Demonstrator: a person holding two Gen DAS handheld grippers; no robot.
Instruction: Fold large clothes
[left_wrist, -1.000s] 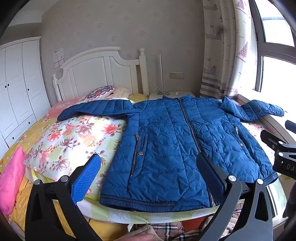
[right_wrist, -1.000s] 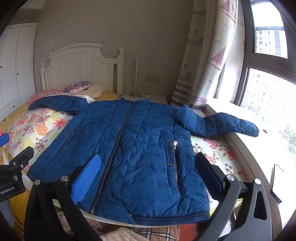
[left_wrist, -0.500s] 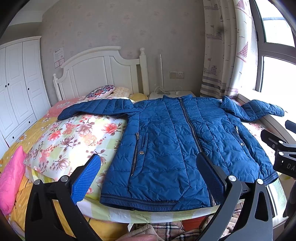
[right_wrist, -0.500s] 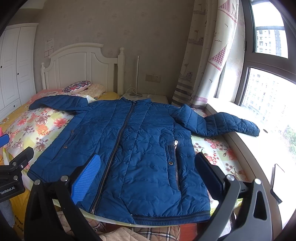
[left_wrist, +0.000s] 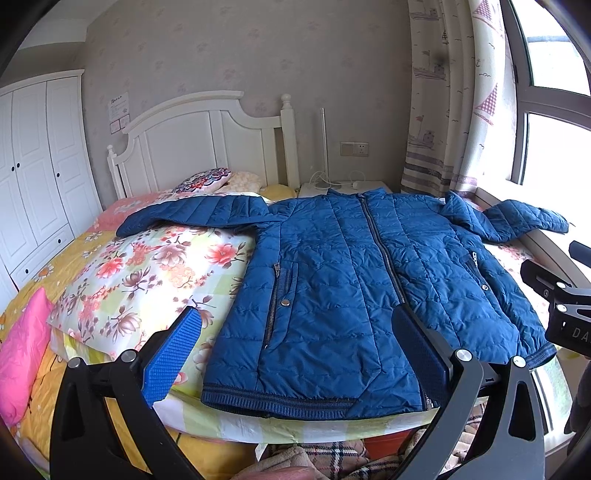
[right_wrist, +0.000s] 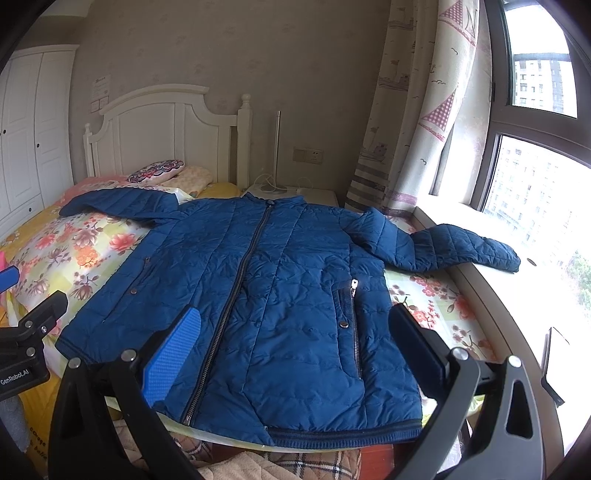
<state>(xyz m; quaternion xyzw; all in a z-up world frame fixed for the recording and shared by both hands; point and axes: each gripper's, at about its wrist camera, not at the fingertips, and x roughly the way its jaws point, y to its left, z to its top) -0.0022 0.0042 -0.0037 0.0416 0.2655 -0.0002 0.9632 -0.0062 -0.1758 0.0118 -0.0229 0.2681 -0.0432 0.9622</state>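
Observation:
A blue quilted zip jacket (left_wrist: 343, 280) lies flat and face up on the bed, hem toward me, sleeves spread out to both sides. It also shows in the right wrist view (right_wrist: 258, 295). Its right sleeve (right_wrist: 465, 251) reaches onto the windowsill. My left gripper (left_wrist: 295, 347) is open and empty, hovering over the hem on the left half. My right gripper (right_wrist: 295, 343) is open and empty, hovering over the hem on the right half. Neither touches the jacket.
A floral quilt (left_wrist: 147, 273) covers the bed, with a pink pillow (left_wrist: 22, 350) at the left edge. White headboard (left_wrist: 192, 147) and a nightstand (left_wrist: 343, 186) stand behind. A windowsill (right_wrist: 498, 291) runs along the right. A plaid blanket (left_wrist: 332, 458) lies below the bed's foot.

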